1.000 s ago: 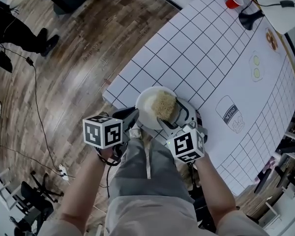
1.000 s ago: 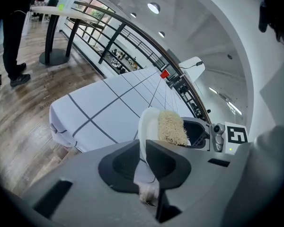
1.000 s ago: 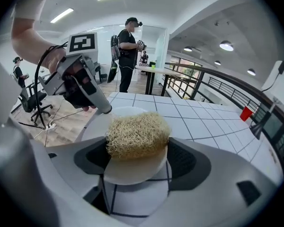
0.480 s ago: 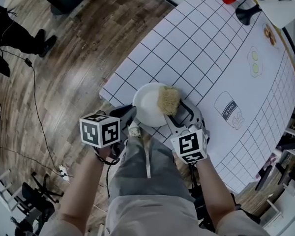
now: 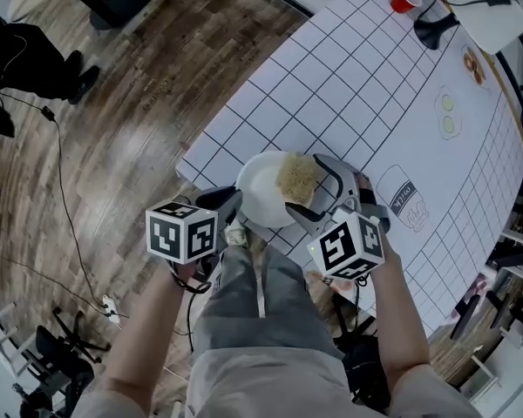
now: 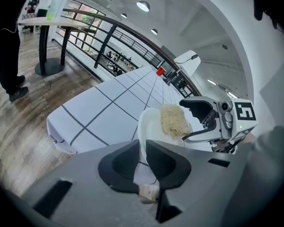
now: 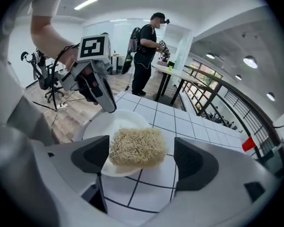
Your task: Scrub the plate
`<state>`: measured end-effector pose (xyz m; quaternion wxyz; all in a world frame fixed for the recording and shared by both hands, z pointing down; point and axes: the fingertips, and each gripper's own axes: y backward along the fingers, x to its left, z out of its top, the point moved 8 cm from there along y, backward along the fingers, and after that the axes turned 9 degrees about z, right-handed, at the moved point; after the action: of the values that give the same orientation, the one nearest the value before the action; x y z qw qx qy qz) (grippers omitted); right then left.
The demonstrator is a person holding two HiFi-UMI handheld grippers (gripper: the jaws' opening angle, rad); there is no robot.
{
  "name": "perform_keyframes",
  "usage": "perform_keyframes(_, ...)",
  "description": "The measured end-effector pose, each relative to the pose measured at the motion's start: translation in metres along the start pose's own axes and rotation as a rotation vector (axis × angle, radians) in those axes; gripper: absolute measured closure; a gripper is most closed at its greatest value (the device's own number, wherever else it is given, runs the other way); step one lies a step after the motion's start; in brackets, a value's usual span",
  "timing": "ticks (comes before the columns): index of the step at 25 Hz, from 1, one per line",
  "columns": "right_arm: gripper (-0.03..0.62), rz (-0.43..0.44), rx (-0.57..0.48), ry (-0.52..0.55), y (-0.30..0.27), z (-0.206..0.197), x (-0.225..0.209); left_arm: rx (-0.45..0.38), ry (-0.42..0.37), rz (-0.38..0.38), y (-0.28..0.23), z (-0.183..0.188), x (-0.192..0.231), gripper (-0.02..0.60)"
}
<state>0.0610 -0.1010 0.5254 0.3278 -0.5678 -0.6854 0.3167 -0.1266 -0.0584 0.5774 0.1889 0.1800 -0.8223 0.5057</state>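
Rests at the near corner of the gridded bench (image 5: 375,85): white plate (image 5: 260,190), round, face turned up and tilted toward the right; bears a straw-coloured scrub pad (image 5: 296,174) on its right rim, long axis running jaw to jaw across the right tool (image 5: 303,185); spreads those jaws wide, just now opening, pad lying between them unpressed; clamps the left tool (image 6: 143,150) on the plate's near rim, plate edge-on between its jaws.
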Motion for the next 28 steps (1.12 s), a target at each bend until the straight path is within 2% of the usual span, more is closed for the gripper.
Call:
perform_keyframes(5,0.198,0.081,0.062,-0.001,-0.018,-0.007,-0.006,0.007,-0.002,-0.004,0.000,-0.001,0.000,0.529)
perform_keyframes(11,0.204,0.100,0.042,-0.011,-0.024,-0.011,-0.006,-0.001,0.015,-0.009,-0.001,-0.002,0.003,0.529)
perform_keyframes(15,0.214,0.098,-0.045,-0.057,-0.009,0.008,-0.004,-0.008,0.029,-0.020,-0.002,-0.002,0.001,0.529)
perform_keyframes(17,0.214,0.109,-0.077,-0.028,-0.001,0.025,0.005,-0.008,0.027,-0.024,-0.003,-0.003,-0.001,0.531)
perform_keyframes(20,0.214,0.137,-0.019,0.107,-0.006,0.040,0.026,-0.011,0.052,-0.036,-0.002,-0.004,-0.003,0.532)
perform_keyframes(22,0.214,0.176,0.022,0.148,-0.016,0.041,0.038,-0.016,0.069,-0.043,-0.001,-0.003,-0.004,0.534)
perform_keyframes(24,0.214,0.210,0.058,0.135,-0.028,0.038,0.046,-0.019,0.068,-0.040,0.000,-0.002,-0.004,0.538)
perform_keyframes(28,0.214,0.213,0.102,0.080,-0.046,0.030,0.053,-0.025,0.077,-0.020,0.000,-0.006,-0.001,0.541)
